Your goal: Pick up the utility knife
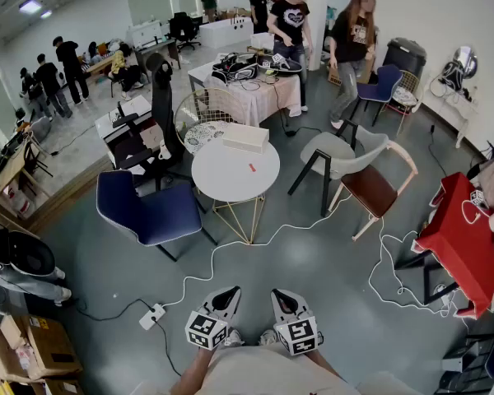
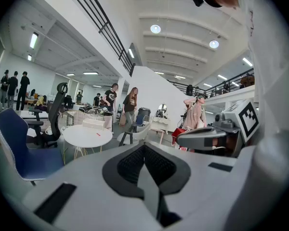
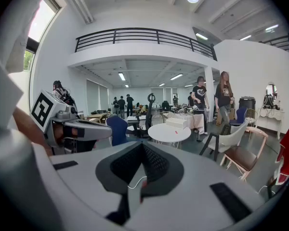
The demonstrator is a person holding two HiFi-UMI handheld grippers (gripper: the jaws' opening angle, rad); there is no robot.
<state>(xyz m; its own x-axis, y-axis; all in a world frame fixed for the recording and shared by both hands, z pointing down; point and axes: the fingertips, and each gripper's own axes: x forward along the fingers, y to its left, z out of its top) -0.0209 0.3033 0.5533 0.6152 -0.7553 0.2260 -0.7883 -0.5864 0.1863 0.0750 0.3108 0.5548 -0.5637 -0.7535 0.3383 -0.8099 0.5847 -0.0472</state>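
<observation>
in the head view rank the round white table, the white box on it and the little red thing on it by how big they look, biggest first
1. round white table
2. white box
3. small red thing, probably the utility knife, too small to be sure

All three sit together, so nearness to the camera hardly skews this.

- L hand-held gripper [image 1: 225, 296]: jaws shut, nothing btwn them, tipped slightly down, held low in front of body.
- R hand-held gripper [image 1: 281, 299]: jaws shut, empty, same slight downward tilt.
- Both side by side, apart, pointing fwd.
- L forearm [image 1: 191, 374] runs back toward torso.
</observation>
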